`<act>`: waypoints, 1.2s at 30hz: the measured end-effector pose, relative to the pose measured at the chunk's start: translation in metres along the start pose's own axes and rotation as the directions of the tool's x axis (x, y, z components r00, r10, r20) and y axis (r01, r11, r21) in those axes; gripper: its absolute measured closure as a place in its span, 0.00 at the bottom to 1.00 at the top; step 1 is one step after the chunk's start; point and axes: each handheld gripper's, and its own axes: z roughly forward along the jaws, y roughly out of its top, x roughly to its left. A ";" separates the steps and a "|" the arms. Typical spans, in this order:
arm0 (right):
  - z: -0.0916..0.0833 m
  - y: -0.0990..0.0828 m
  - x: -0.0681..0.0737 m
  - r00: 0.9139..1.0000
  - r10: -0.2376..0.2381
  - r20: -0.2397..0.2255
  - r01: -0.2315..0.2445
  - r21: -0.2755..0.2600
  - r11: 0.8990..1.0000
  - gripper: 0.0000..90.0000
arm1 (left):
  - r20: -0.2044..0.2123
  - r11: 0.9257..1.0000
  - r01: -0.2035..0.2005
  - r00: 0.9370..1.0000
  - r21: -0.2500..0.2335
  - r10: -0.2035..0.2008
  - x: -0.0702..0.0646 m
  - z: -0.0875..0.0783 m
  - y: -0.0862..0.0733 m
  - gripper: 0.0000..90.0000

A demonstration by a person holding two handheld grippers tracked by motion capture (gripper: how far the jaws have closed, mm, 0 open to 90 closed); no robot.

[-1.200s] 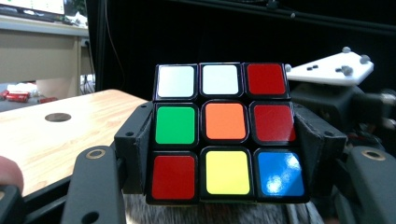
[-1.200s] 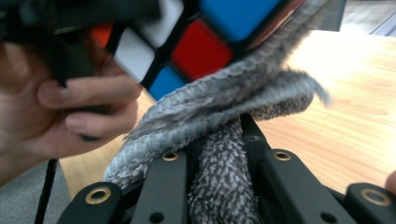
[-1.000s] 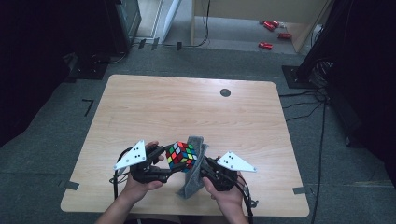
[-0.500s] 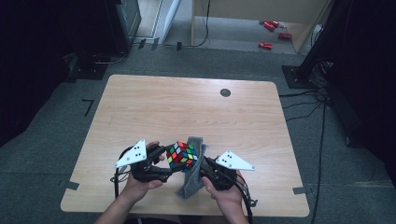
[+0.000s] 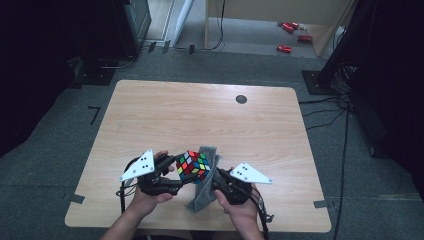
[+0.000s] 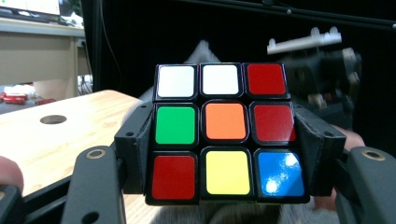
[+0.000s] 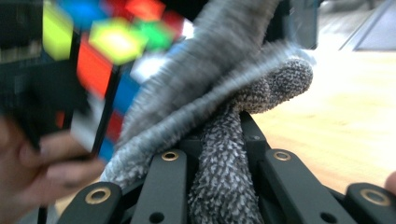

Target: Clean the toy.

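Multicoloured plastic puzzle cube (image 5: 193, 165), low centre, sits clamped in the left gripper (image 5: 176, 176); the right gripper (image 5: 216, 179), pinching a grey terry cloth (image 5: 202, 192), should wipe it gently.

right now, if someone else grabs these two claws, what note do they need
Left claw: shut on the puzzle cube, held by its two sides above the near edge of the table.
Right claw: shut on a bunched grey cloth, whose free end lies against the cube's far side.
Done: both things are picked up and brought together, cloth touching cube.
Left: probably wiping the cube's faces with the cloth; how much has been wiped can't be told. Keep both grips firm, turn the cube to reach other faces, then set both down on the table.
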 end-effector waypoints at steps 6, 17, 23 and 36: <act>0.009 -0.013 0.005 0.999 -0.022 -0.040 0.025 0.069 0.997 0.86 | -0.013 1.000 -0.001 1.000 -0.002 0.001 -0.001 0.001 0.001 0.38; 0.001 -0.001 -0.003 1.000 -0.012 -0.003 0.013 0.025 1.000 0.86 | -0.025 1.000 0.015 1.000 0.008 -0.015 0.002 0.001 -0.002 0.38; 0.020 -0.020 0.011 0.997 -0.041 -0.062 0.048 0.124 0.991 0.86 | -0.038 1.000 0.026 0.999 0.001 -0.026 0.005 0.000 -0.003 0.38; 0.016 -0.016 0.005 0.999 0.003 -0.044 0.001 0.096 0.995 0.86 | -0.045 1.000 0.030 0.999 -0.006 -0.030 0.003 0.001 -0.003 0.38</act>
